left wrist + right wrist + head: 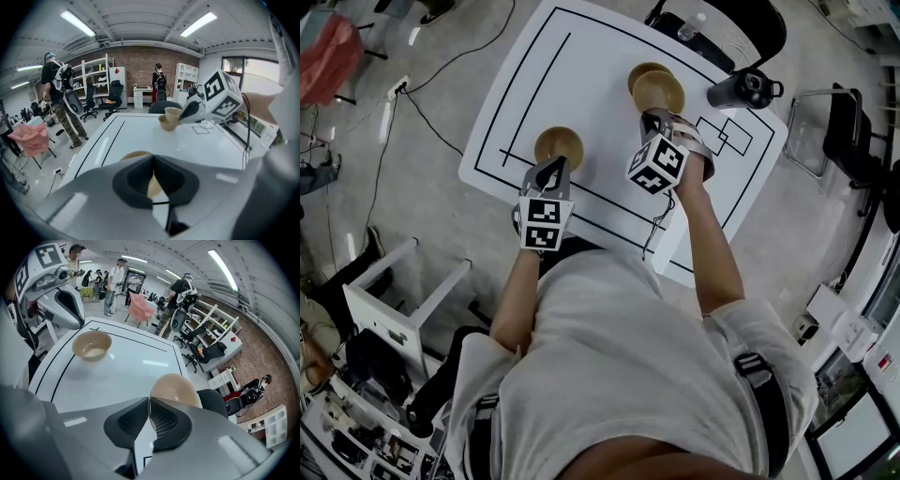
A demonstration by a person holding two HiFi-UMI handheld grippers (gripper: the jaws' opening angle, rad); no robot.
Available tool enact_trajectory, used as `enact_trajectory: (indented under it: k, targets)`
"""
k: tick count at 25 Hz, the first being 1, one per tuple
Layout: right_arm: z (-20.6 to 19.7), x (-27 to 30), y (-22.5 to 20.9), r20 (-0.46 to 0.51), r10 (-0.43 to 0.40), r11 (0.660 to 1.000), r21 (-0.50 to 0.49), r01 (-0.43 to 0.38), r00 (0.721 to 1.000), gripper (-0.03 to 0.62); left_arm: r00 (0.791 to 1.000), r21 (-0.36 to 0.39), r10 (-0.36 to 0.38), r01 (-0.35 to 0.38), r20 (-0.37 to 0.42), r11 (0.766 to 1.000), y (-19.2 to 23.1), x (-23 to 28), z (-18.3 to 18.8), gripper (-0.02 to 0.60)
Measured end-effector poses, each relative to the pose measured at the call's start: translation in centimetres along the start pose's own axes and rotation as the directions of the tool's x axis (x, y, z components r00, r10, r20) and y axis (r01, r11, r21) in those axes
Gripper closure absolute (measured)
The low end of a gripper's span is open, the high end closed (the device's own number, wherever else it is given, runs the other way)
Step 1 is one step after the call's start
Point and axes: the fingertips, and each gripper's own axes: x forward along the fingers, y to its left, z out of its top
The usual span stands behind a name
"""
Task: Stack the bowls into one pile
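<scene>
Three tan wooden bowls are on or over the white table (609, 178). My left gripper (554, 169) (153, 180) is shut on the near rim of the left bowl (558, 143) (135, 154) (92, 345), which sits near the table's front edge. My right gripper (655, 116) (148, 423) is shut on the rim of a second bowl (660, 91) (172, 112) (173, 389). That bowl hangs just over and in front of the third bowl (642, 73) (165, 123), which rests on the table and is partly hidden by it.
A black flask (744, 89) lies at the table's far right corner. A black chair (727, 33) with a water bottle (692, 26) stands behind the table. Black rectangles are drawn on the tabletop. Cables cross the floor at left; people stand farther off.
</scene>
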Motion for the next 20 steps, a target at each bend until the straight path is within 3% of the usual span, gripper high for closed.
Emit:
enact_trajectory:
  k: [20]
  targets:
    - [0.7,4.0,-1.4,-0.017,0.004,1.000,0.003,-0.004,1.000,0.574,0.999,-0.019,0.041,-0.042,-0.035,0.999,2.4,-0.3,-1.0,0.578]
